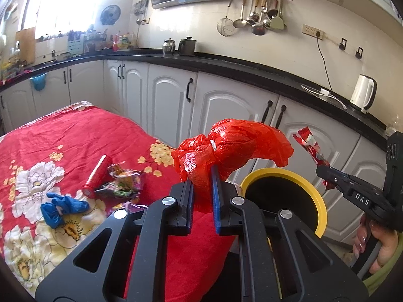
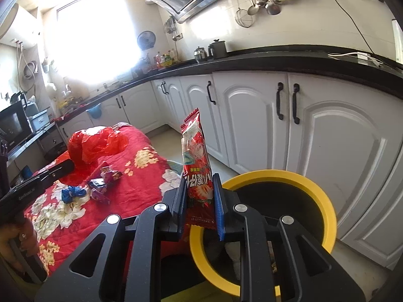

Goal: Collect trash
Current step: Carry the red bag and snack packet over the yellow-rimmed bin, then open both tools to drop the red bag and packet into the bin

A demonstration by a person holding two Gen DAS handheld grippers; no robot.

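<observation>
My left gripper [image 1: 202,176] is shut on a crumpled red plastic bag [image 1: 234,146], held up near the table's right edge, just left of the yellow-rimmed bin [image 1: 318,196]. My right gripper [image 2: 200,183] is shut on a red snack wrapper [image 2: 195,151] that stands upright, above the near-left rim of the bin [image 2: 325,193]. In the left wrist view the wrapper [image 1: 311,148] and the right gripper [image 1: 325,173] hang above the bin's right side. On the red floral tablecloth [image 1: 50,136] lie a red tube [image 1: 97,176], a crumpled foil wrapper [image 1: 121,183] and blue gloves [image 1: 60,209].
White cabinets [image 1: 171,100] under a black counter [image 1: 252,68] run behind the table and the bin. A white kettle [image 1: 362,95] with its cable stands on the counter at the right. A person's hand [image 1: 375,241] holds the right gripper's handle. Small candy wrappers [image 2: 100,183] lie on the cloth.
</observation>
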